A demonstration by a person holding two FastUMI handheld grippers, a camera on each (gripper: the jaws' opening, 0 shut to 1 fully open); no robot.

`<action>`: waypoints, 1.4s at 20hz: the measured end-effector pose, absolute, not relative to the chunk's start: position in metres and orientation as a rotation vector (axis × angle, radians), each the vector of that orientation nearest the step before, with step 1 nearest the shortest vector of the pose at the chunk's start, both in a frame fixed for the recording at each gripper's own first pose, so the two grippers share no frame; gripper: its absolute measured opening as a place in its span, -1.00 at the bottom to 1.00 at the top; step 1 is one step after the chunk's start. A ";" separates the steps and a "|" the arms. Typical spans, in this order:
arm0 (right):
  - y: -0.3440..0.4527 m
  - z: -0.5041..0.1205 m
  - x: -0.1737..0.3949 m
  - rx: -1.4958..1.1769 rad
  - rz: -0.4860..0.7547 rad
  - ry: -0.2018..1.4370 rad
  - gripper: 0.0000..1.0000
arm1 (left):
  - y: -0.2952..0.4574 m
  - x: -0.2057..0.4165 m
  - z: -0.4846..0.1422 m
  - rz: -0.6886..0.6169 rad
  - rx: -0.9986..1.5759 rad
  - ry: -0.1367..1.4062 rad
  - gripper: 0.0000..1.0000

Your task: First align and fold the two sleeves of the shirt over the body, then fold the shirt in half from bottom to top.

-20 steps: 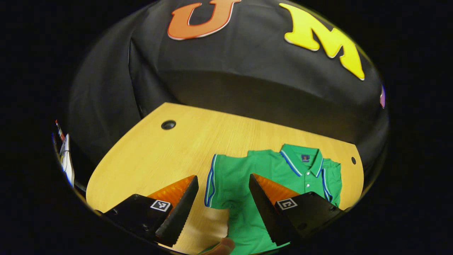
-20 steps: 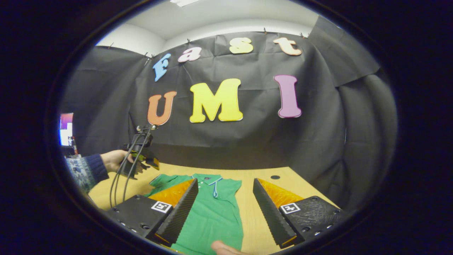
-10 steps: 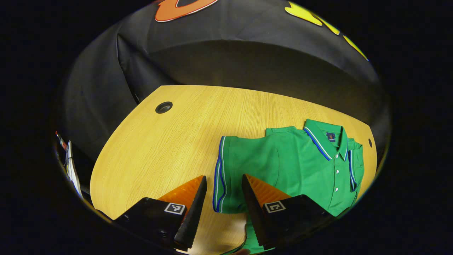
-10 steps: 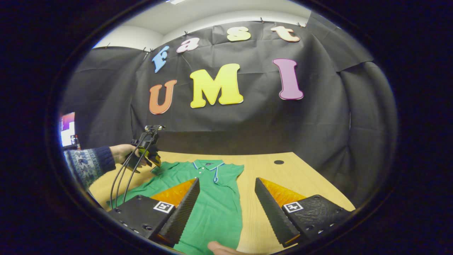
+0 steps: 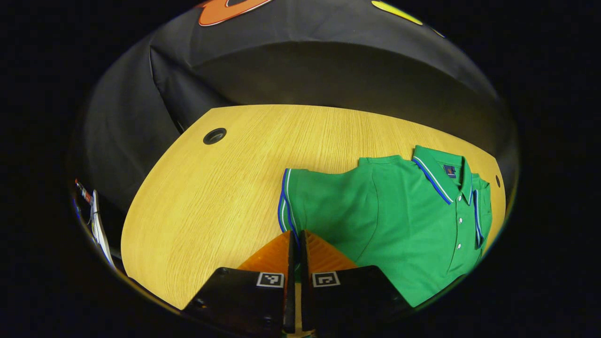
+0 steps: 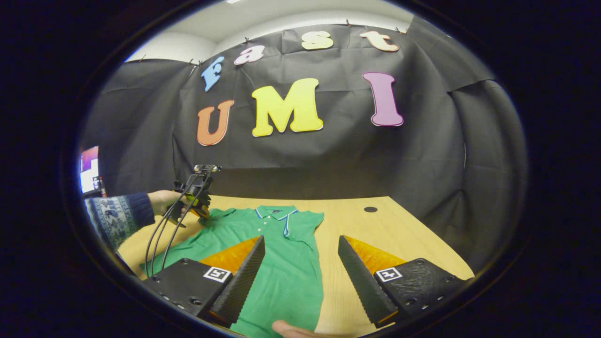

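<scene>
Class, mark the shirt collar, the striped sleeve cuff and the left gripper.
shirt collar (image 5: pixel 439 176), left gripper view, on its striped edge.
striped sleeve cuff (image 5: pixel 284 202), left gripper view, mid-hem.
left gripper (image 5: pixel 294 236), left gripper view, between its fingertips.

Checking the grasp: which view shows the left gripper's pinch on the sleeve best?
The left gripper view: the left gripper is shut on the sleeve cuff, close up. The right gripper view shows it far off at the shirt's edge, hand-held.

We see bright overhead light on the table (image 5: pixel 220 188), w/ dim, shadowed booth wall (image 6: pixel 328 159) behind; both views sharp mid-frame, strong fisheye bending at edges.
</scene>
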State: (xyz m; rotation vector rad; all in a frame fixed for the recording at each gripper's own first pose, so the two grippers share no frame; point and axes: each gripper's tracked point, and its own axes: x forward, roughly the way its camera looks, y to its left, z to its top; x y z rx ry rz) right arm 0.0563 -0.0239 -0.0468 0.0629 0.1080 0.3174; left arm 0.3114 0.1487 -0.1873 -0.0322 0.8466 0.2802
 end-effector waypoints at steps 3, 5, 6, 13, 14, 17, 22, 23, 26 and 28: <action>-0.022 -0.049 0.054 0.063 0.321 0.108 0.92 | 0.139 0.312 -0.168 0.282 -0.018 0.811 -0.88; -0.023 -0.051 0.052 0.061 0.320 0.105 0.92 | 0.129 0.314 -0.149 0.277 0.023 0.774 -0.87; -0.023 -0.054 0.053 0.061 0.319 0.104 0.92 | 0.121 0.314 -0.141 0.270 0.041 0.762 -0.88; -0.034 -0.055 0.051 0.069 0.284 0.105 0.92 | 0.047 0.318 -0.125 0.159 0.292 0.706 -0.87; -0.033 -0.056 0.050 0.068 0.285 0.107 0.92 | 0.035 0.318 -0.123 0.142 0.297 0.691 -0.83; -0.038 -0.059 0.052 0.061 0.273 0.120 0.92 | -0.008 0.313 -0.124 0.042 0.190 0.683 -0.01; -0.040 -0.057 0.048 0.073 0.254 0.125 0.92 | -0.021 0.291 -0.081 0.035 0.112 0.588 1.00; -0.039 -0.054 0.046 0.070 0.253 0.122 0.99 | -0.023 0.283 -0.068 0.023 0.102 0.555 1.00; -0.038 -0.045 0.037 0.043 0.246 0.096 0.92 | -0.024 0.244 -0.026 0.003 0.101 0.419 0.90; -0.036 -0.038 0.029 0.028 0.238 0.076 0.92 | -0.022 0.213 -0.007 0.001 0.095 0.348 0.89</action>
